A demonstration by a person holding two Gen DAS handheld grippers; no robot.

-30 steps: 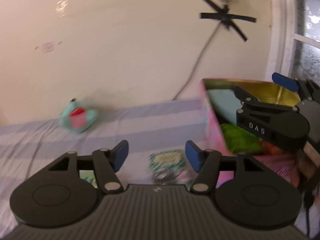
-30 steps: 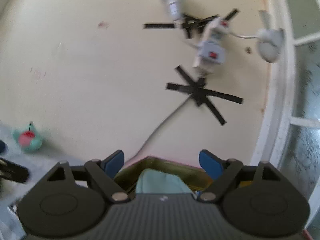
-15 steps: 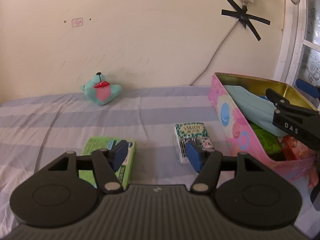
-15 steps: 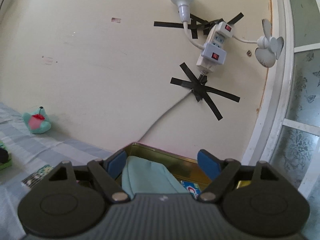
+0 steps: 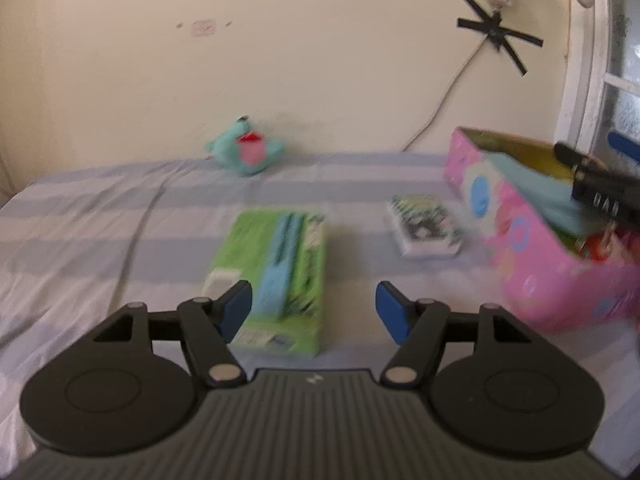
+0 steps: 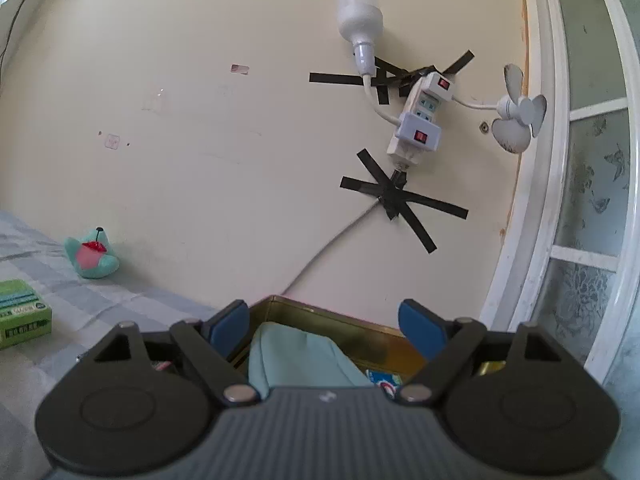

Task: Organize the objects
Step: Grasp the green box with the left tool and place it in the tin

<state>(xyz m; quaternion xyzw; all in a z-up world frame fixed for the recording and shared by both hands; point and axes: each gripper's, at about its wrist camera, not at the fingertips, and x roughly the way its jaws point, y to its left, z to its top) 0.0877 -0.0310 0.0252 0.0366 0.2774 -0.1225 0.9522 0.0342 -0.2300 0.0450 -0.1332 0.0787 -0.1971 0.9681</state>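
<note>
A green box (image 5: 276, 272) lies on the striped bed sheet just ahead of my left gripper (image 5: 314, 312), which is open and empty. A small patterned pack (image 5: 426, 226) lies to its right. A pink tin (image 5: 532, 260) at the right holds a light blue pouch (image 5: 536, 188) and other items. A teal plush toy (image 5: 246, 152) sits by the wall. My right gripper (image 6: 324, 326) is open and empty above the tin (image 6: 320, 310), over the blue pouch (image 6: 296, 356). The green box (image 6: 22, 312) and plush (image 6: 92, 258) show at its left.
The cream wall (image 5: 320, 60) stands behind the bed, with a taped power strip (image 6: 418, 120), a bulb (image 6: 360, 20), a cable and a small fan (image 6: 518, 120). A white window frame (image 6: 540, 200) is at the right. The sheet (image 5: 80, 240) stretches to the left.
The left view has drawn back and shifted left, so the green box now lies between its fingers. The right gripper has held nearly still above the tin.
</note>
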